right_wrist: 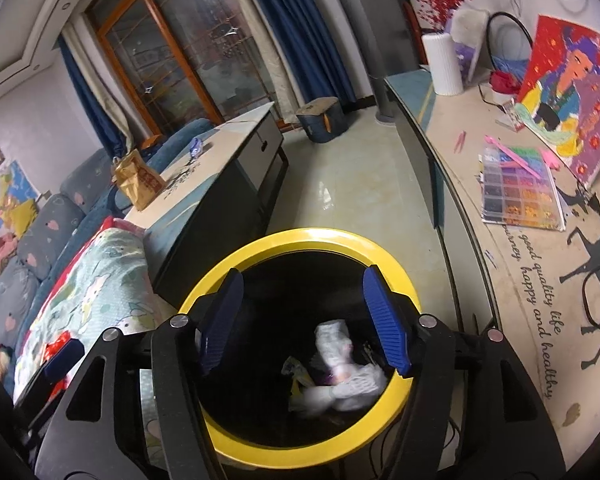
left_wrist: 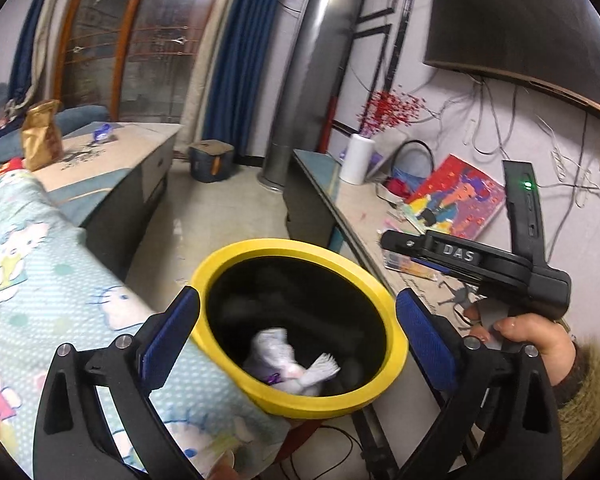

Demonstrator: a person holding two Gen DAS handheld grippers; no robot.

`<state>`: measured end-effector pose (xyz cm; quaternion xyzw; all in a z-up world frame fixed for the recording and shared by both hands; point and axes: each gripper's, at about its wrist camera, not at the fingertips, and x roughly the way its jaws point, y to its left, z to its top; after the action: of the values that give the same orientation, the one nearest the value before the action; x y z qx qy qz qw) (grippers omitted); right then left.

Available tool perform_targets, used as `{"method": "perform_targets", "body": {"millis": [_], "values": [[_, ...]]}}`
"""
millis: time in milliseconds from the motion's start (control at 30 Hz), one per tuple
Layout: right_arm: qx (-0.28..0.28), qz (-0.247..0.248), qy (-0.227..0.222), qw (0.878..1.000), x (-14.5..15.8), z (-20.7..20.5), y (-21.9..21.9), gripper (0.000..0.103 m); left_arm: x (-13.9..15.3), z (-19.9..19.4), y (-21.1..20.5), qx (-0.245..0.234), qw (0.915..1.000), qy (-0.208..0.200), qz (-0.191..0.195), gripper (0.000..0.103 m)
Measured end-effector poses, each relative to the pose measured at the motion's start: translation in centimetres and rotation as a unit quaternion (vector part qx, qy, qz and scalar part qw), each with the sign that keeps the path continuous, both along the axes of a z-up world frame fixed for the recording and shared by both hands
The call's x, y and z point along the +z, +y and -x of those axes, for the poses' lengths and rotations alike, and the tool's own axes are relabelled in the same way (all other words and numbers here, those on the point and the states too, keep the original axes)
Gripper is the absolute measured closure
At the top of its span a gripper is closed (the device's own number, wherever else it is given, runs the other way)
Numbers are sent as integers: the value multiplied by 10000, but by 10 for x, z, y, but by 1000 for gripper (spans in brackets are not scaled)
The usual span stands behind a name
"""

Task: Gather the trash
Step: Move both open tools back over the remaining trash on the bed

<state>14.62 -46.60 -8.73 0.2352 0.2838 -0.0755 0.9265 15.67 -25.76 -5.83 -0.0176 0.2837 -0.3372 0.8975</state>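
a: what's hidden or hard to read?

b: the bin [left_wrist: 300, 328] interior is black, its bottom lost in shadow. the crumpled white trash [left_wrist: 288, 364] inside is motion-blurred in both views; a purple scrap sits on it, kind unclear. bin base cut off below the frame.

a: surface and room?

b: tiled floor, blue curtains, a low cabinet with a brown paper bag [right_wrist: 138, 184]. long worktop [right_wrist: 512, 264] along the wall carries a bead organizer box [right_wrist: 518, 188], a colourful painting [right_wrist: 568, 92] and a white paper roll [right_wrist: 442, 64]. a cartoon-print blanket [left_wrist: 40, 280] lies just left of the bin.

a: bin orientation?

b: upright, yellow rim up, long axis vertical (mouth tilts toward the cameras). trash lies at the near right.

a: jaws?

b: left gripper [left_wrist: 298, 328] spread wide, straddling the rim, gripping nothing. right gripper [right_wrist: 304, 320] parted above the mouth, empty; a hand [left_wrist: 528, 336] holds it.
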Motion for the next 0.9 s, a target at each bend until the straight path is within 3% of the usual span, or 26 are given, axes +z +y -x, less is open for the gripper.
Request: {"method": "perform_targets", "body": {"millis": [333,900], "values": [[464,284,-113,9985,13,-2,35,43,15,5,43,729,9973,-71,-80,7],[1699,565,-276,9835,32,-2,125,42,44,37,135,1981,9786,-531,-168,7]]}}
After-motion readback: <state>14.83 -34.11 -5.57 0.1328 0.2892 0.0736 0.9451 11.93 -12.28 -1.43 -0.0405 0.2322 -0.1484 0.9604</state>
